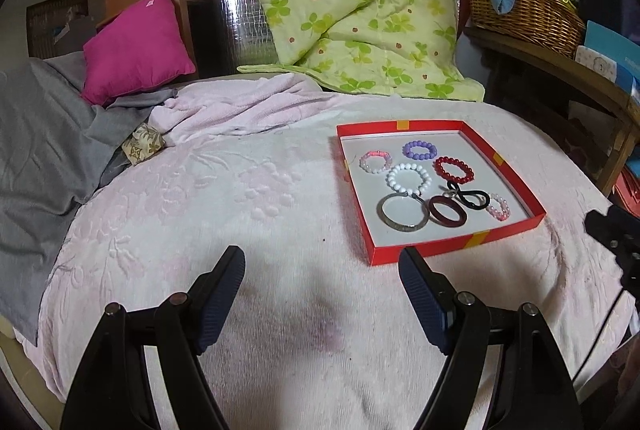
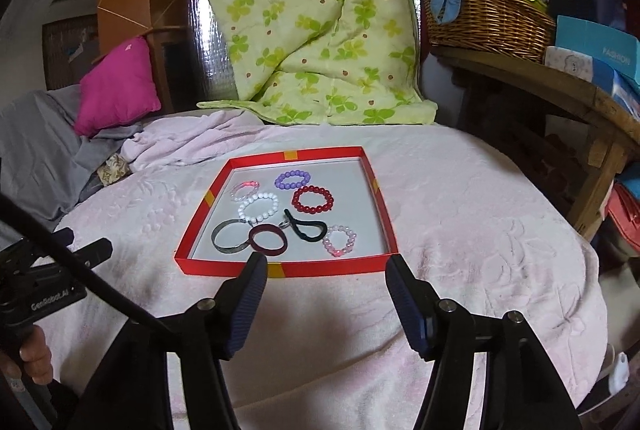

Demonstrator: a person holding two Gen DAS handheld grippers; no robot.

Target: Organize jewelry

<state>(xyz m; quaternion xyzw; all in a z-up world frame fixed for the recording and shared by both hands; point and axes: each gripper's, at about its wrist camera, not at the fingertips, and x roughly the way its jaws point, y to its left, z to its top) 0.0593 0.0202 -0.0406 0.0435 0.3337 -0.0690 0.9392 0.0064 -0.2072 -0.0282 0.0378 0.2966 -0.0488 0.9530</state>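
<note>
The right tool (image 2: 326, 262) hovers wide and empty just near of the red tray (image 2: 280, 270) of bracelets on the bed (image 2: 480, 230), the left tool (image 1: 322, 254) likewise wide, empty.

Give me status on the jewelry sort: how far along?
Done: eight pieces sit in the red tray, including the purple bracelet and dark red bangle. In hand: nothing; left gripper and right gripper are both open, empty. Left: no loose jewelry visible on the pink blanket.
</note>
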